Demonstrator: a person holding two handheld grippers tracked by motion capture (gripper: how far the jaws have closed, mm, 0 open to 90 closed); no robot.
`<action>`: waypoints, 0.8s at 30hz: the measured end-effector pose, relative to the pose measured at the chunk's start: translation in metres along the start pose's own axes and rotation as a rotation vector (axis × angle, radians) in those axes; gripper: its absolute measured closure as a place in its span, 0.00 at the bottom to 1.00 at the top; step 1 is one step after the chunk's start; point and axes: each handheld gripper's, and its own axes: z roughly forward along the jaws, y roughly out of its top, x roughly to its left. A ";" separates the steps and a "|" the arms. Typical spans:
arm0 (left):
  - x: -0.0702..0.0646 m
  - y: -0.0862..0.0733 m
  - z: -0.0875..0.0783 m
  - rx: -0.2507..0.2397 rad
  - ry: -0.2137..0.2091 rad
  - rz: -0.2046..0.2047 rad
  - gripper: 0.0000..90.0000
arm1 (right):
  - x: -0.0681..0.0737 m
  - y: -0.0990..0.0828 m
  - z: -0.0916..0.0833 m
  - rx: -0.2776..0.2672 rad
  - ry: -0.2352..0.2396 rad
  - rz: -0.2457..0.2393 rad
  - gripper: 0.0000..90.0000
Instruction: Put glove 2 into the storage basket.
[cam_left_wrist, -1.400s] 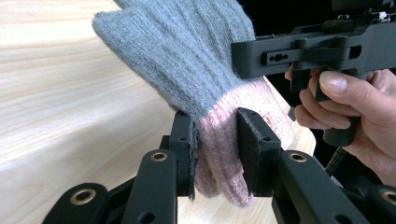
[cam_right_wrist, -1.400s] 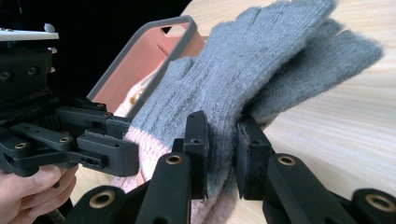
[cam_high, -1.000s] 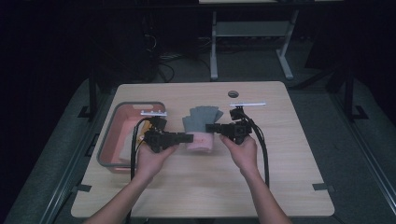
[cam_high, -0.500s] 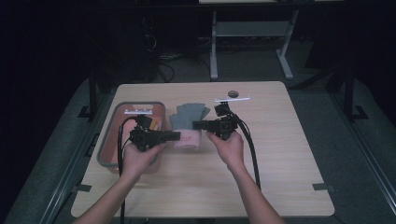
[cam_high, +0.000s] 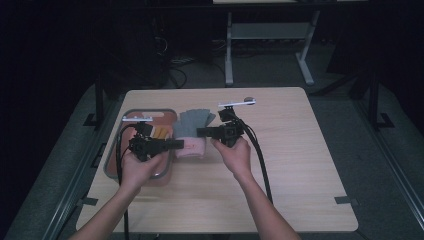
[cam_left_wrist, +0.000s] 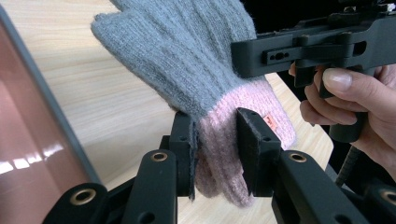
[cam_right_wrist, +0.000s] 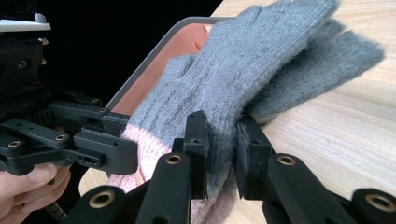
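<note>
A grey knitted glove (cam_high: 194, 121) with a pink cuff (cam_high: 192, 149) hangs between both grippers just right of the tray. My left gripper (cam_high: 178, 144) is shut on the pink cuff (cam_left_wrist: 219, 140); its pads (cam_left_wrist: 184, 140) pinch the knit from both sides. My right gripper (cam_high: 201, 132) is shut on the grey palm part of the glove (cam_right_wrist: 243, 70), close to the cuff. The grey fingers (cam_left_wrist: 187, 51) trail onto the wooden table. In the left gripper view the right gripper (cam_left_wrist: 303, 49) sits just beyond the glove, held by a hand.
A pink tray with a grey rim (cam_high: 131, 112) lies at the table's left, with small orange pieces (cam_high: 161, 132) in it. A small round object (cam_high: 248, 99) rests near the table's far edge. Bare wooden tabletop (cam_high: 300, 175) spreads to the right and front.
Both hands have carried the glove leftward, toward the tray. The grips on cuff and palm look the same throughout.
</note>
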 end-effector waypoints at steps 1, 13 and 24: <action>0.001 0.000 -0.001 -0.003 0.001 -0.003 0.76 | 0.001 0.001 0.002 0.000 -0.002 -0.009 0.85; 0.012 -0.001 -0.018 -0.018 0.016 -0.013 0.76 | 0.015 0.010 0.019 0.018 0.001 -0.031 0.85; 0.022 -0.004 -0.030 -0.024 0.030 -0.032 0.76 | 0.025 0.015 0.033 0.028 0.011 -0.046 0.85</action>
